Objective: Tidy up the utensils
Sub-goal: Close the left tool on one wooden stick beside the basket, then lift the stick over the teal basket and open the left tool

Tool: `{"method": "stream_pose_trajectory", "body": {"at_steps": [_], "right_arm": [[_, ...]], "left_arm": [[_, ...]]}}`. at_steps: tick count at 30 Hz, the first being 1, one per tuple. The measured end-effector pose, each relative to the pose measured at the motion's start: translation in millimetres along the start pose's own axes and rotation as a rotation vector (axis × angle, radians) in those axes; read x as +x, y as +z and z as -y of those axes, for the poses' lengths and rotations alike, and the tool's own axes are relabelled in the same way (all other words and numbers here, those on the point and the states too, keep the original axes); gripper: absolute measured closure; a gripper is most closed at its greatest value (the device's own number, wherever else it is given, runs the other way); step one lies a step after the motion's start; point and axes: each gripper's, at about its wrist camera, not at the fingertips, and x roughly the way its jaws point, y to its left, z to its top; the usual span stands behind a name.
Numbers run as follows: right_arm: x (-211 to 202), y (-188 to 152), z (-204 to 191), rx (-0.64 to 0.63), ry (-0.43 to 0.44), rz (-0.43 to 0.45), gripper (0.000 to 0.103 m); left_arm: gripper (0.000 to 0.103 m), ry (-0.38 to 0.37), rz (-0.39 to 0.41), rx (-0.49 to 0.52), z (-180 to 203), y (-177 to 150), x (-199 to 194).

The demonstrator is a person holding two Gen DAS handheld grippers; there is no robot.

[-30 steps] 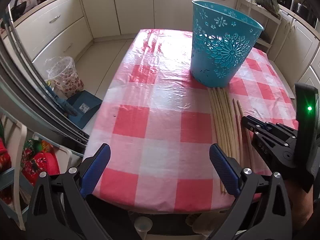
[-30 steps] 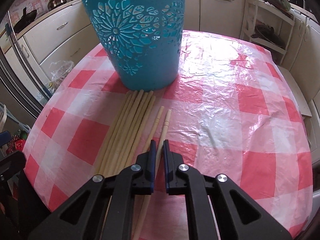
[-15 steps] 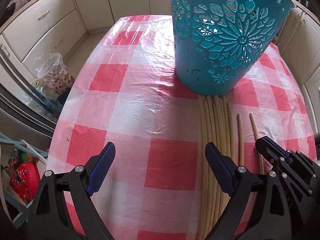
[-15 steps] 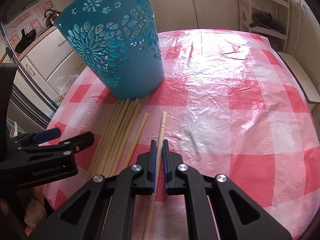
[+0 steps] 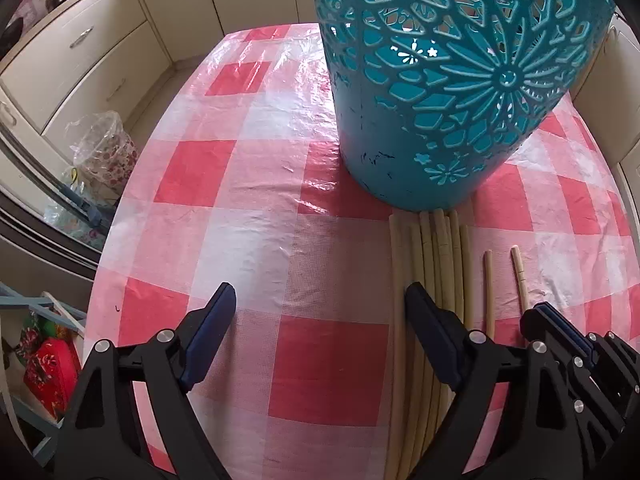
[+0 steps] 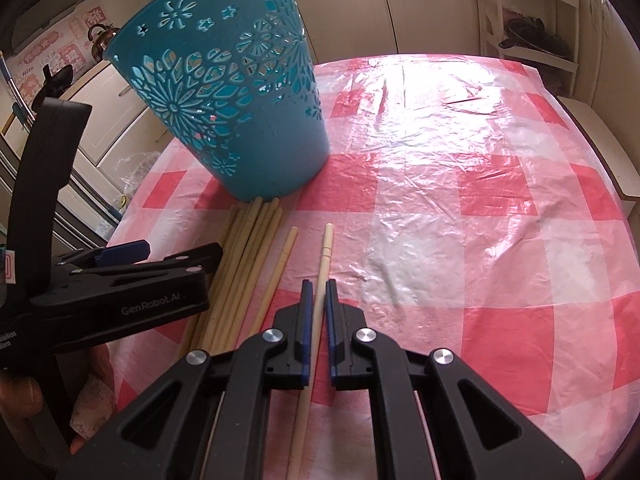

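**Right gripper closes on the outermost chopstick**

The single chopstick [image 6: 325, 256] lies flat on the checked tablecloth [image 6: 460, 208], its long axis running away from the right wrist camera, far end pointing toward the table's middle, just right of the teal perforated basket [image 6: 236, 120]. A second loose chopstick [image 6: 280, 268] lies beside it, angled slightly toward the basket, and the bundle of chopsticks [image 6: 244, 256] has its tips touching the basket's base.

Compared with a second ago, the left gripper [image 5: 320, 320] has pushed in much closer to the basket, which now fills the top of its view, and the right gripper's camera has lifted a little.

The right gripper [image 6: 317, 312] has its blue pads almost together, straddling the single chopstick; whether they actually pinch it I cannot tell. The left gripper's jaws stand wide apart above the cloth, holding nothing, its right finger [image 5: 432, 328] over the bundle.
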Motion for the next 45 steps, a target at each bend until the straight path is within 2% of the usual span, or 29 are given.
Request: {"method": "stream_pose_trajectory", "body": {"at_steps": [2, 4, 6, 7, 10, 11, 12, 15, 18, 20, 23, 28, 30, 32, 35, 37, 40, 45], "right_arm": [[-1, -1, 1, -0.001, 0.001, 0.001, 0.096], [0, -1, 1, -0.002, -0.001, 0.002, 0.096], [0, -1, 0, -0.004, -0.001, 0.003, 0.096], [0, -1, 0, -0.003, -0.001, 0.004, 0.096], [0, -1, -1, -0.002, -0.001, 0.005, 0.096], [0, -1, -1, -0.002, 0.0, 0.006, 0.096], [0, -1, 0, -0.002, 0.001, 0.007, 0.096], [0, 0, 0, -0.004, 0.001, 0.01, 0.096], [1, 0, 1, 0.0, 0.002, 0.01, 0.096], [0, -1, 3, 0.012, 0.01, 0.009, 0.096], [0, 0, 6, 0.033, 0.021, 0.006, 0.096], [1, 1, 7, 0.034, 0.02, 0.007, 0.096], [0, 1, 7, 0.033, 0.019, 0.009, 0.096], [0, 0, 6, 0.027, 0.015, 0.012, 0.096], [1, -1, 5, 0.018, 0.011, 0.018, 0.096], [1, -2, 4, 0.012, 0.012, 0.022, 0.096], [2, -1, 5, 0.009, 0.02, 0.024, 0.096], [3, 1, 8, 0.023, 0.04, 0.02, 0.096]], "left_arm": [[0.023, -0.002, 0.001, 0.001, 1, 0, -1], [0.031, -0.017, 0.005, 0.006, 3, 2, -2], [0.046, -0.053, 0.004, 0.005, -1, 4, -2], [0.049, -0.051, 0.002, 0.006, -1, 7, -2], [0.072, -0.065, -0.008, 0.015, 0, 9, -3], [0.087, -0.078, -0.018, 0.019, -1, 11, -3], [0.097, -0.095, -0.03, 0.022, -3, 11, -4], [0.098, -0.126, -0.049, 0.005, -16, 15, -5], [0.098, -0.159, 0.015, -0.06, -45, 11, -33], [0.098, -0.189, 0.103, -0.109, -67, 11, -67], [0.098, -0.226, 0.303, -0.149, -88, 26, -131], [0.098, -0.298, 0.595, -0.168, -86, 67, -210], [0.098, -0.303, 0.676, -0.167, -74, 87, -225], [0.098, -0.257, 0.771, -0.174, -60, 105, -234], [0.098, -0.215, 0.849, -0.203, -35, 130, -233], [0.098, -0.202, 0.871, -0.201, -23, 144, -220], [0.098, -0.173, 0.814, -0.222, -11, 159, -182], [0.098, -0.141, 0.725, -0.231, -10, 148, -129]]}}
